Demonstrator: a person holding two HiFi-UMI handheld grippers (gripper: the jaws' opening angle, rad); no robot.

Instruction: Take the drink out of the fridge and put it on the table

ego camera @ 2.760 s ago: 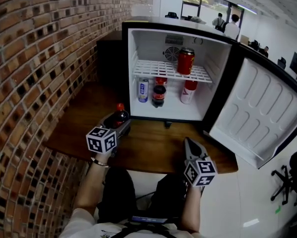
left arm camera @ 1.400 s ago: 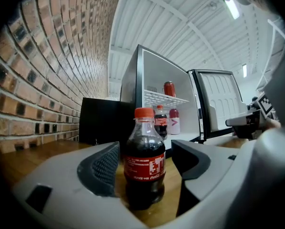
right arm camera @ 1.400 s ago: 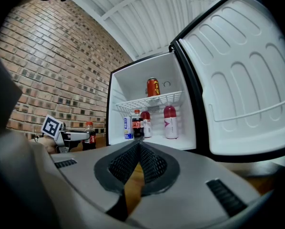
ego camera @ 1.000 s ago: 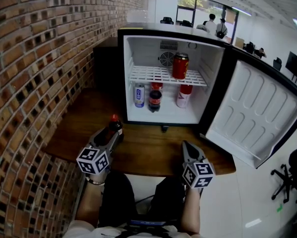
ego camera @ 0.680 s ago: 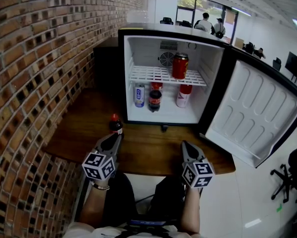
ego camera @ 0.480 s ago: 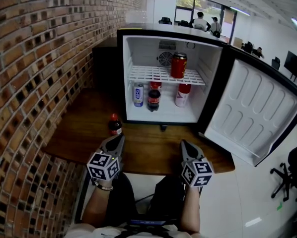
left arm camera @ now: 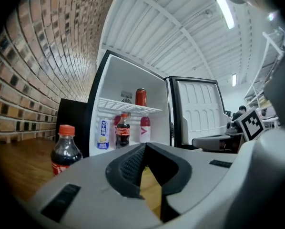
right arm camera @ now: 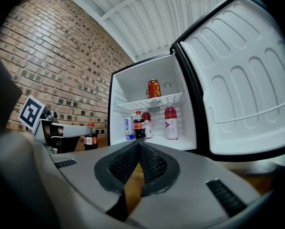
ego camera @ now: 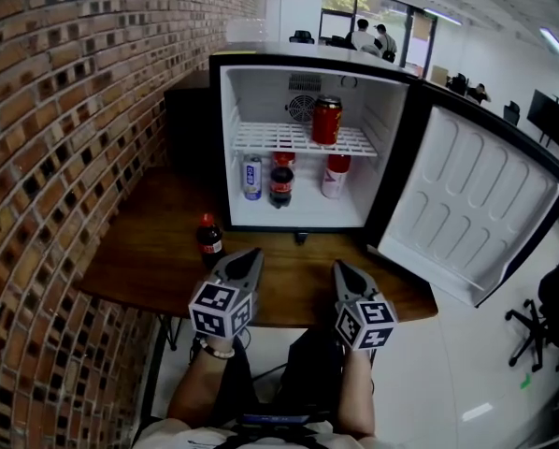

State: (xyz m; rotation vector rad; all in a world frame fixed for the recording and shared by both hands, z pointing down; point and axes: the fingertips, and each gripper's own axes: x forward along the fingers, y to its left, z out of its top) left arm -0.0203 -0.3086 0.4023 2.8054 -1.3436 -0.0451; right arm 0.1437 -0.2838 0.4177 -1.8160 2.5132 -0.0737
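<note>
The left gripper (ego camera: 250,256) and right gripper (ego camera: 341,268) are held side by side over the near edge of the table (ego camera: 144,255), both with jaws clenched together and empty. The cola bottle (ego camera: 208,239) stands upright on the table just beyond and to the left of the left gripper, apart from it. Farther back the fridge (ego camera: 261,87) stands open, its door (ego camera: 471,204) swung to the right, with a red can (ego camera: 326,120) on its shelf.

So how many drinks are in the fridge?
5: a red can on the wire shelf; below, a blue-and-white can, a cola bottle, a half-hidden bottle behind it, and a white bottle at right. Others may hide behind.
</note>
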